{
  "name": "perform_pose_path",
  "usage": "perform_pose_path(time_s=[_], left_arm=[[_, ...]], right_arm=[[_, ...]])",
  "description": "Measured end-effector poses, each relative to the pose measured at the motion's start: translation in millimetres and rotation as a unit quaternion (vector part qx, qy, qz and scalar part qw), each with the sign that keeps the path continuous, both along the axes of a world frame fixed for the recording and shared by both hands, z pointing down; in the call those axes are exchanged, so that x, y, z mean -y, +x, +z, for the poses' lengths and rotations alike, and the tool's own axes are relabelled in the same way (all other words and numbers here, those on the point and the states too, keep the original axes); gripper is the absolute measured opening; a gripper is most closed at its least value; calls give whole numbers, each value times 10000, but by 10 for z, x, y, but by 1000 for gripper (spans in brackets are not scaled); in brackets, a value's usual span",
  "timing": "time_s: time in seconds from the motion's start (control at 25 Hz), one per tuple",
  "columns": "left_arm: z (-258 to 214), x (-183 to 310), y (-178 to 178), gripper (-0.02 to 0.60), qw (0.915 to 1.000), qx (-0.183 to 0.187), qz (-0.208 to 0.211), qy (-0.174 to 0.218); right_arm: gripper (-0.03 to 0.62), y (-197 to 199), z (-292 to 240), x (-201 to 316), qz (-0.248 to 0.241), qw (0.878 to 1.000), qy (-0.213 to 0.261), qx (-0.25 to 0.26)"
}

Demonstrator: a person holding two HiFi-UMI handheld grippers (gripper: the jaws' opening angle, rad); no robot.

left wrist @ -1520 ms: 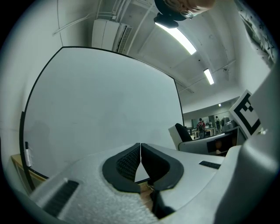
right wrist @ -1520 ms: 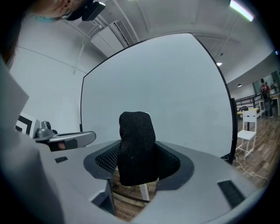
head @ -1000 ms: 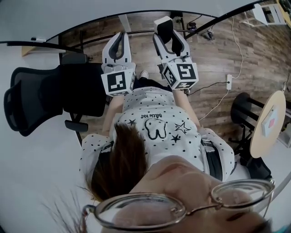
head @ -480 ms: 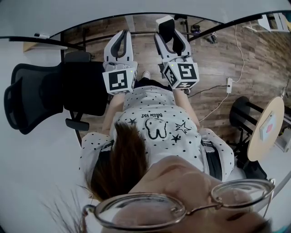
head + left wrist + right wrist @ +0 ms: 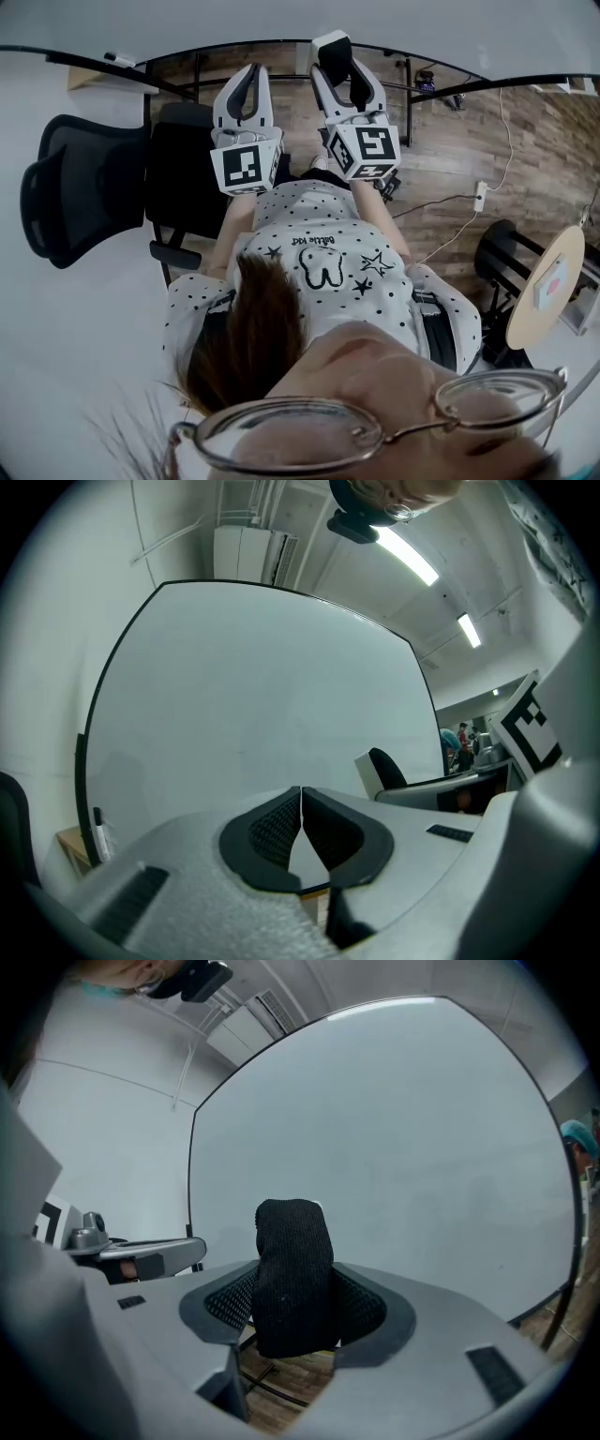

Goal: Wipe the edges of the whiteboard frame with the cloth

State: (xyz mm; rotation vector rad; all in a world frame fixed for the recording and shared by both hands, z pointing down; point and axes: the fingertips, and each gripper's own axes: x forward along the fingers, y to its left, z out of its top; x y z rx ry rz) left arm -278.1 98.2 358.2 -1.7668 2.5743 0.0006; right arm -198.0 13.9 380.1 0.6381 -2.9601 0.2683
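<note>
In the right gripper [image 5: 339, 73]: the cloth [image 5: 292, 1274], black knit, sticks up out of the jaws. They're clamped on its lower half.
Left gripper [image 5: 301, 803]: tips pressed together, nothing between them.
Whiteboard [image 5: 262, 696]: dead ahead at 12 o'clock in both gripper views and filling most of them. It's apart from both grippers.
Frame [image 5: 281, 590]: thin black edge. In the left gripper view it runs over the top and down the 9 o'clock side. In the right gripper view [image 5: 191, 1166] it shows at 9 and 3 o'clock.
Contact: none that I can see, the cloth isn't on any edge.
Progress: looks like the very start to me. The cloth is picked up and aimed at the board, but all the wiping is left.
Already clean?: can't tell, the frame is too thin in these shots to show dust or smears.
Board writing: none, it's blank.
Pen [image 5: 98, 829]: sits at the board's 8 o'clock corner, its label too small to read.
Shirt [image 5: 323, 272]: dotted, with stars and a tooth-shaped doodle. The small script above the doodle reads something like "little kid", not sure.
Gripper cubes [image 5: 246, 167]: only black-and-white square codes, no words or brand.
Chair [image 5: 84, 197]: black, at 9 o'clock in the head view, no logo visible.
</note>
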Motion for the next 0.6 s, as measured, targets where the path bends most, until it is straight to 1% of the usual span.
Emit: perform_pose_path(time_s=[0.28,0.44,0.6], left_arm=[[77,-435,-801,20,9985,162,-488,-162],[225,-704,-1245,20,9963,129,-788,-313],[334,-976,-1584,20,9938,64,-1027,-420]], right_arm=[[236,-978,223,-330,-337,9994,112,11],[235,-1514,451,-555,-555,9978,307,-213],[235,-1969,660,-788,-753,9956,398,-391]])
